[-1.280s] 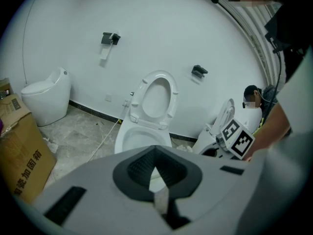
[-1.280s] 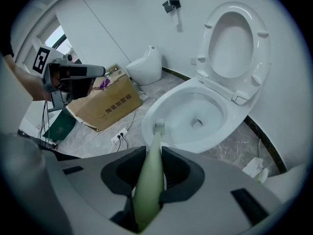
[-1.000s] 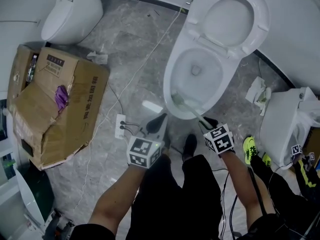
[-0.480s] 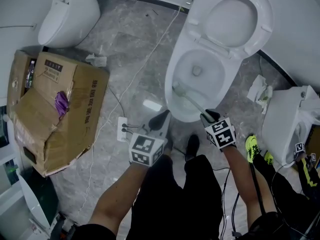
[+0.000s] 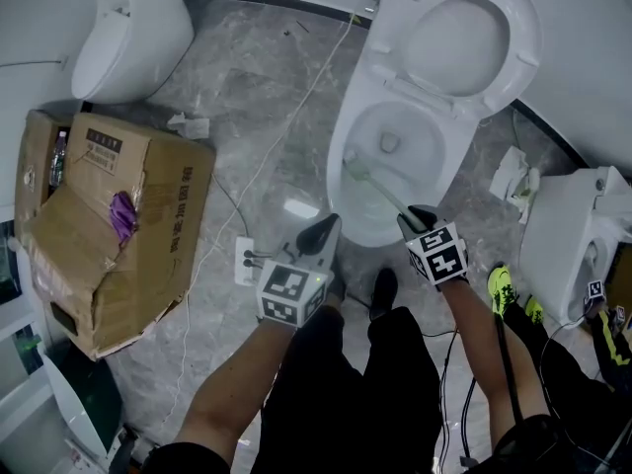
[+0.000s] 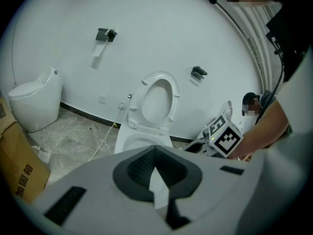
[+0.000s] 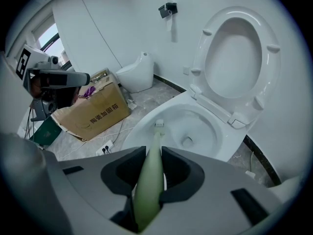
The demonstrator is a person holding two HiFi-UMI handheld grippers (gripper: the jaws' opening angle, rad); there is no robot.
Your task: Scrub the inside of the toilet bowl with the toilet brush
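Head view: the right claw (image 5: 419, 216) was clamped on the handle of the toilet brush (image 5: 381, 192). The brush slanted down into the toilet bowl (image 5: 339, 144), with its bristle end on the inside wall at the left side of the bowl. The seat and lid (image 5: 462, 39) were flipped up. The left claw (image 5: 321, 233) hung over the floor just left of the bowl, not touching it. A beat-up cardboard box (image 5: 118, 227) sat further left, with a power strip (image 5: 243, 259) between it and the toilet.

Left gripper view: its jaws were drawn nearly together, just a thin sliver between them, and nothing was in there. The toilet was straight ahead, and the right claw's marker cube (image 6: 225, 136) showed off to the side.

Right gripper view: the jaws were squeezed onto the pale green handle, which ran out between them into the bowl. The bristles sat just inside the near rim, and the drain hole (image 7: 186, 141) was beyond them.
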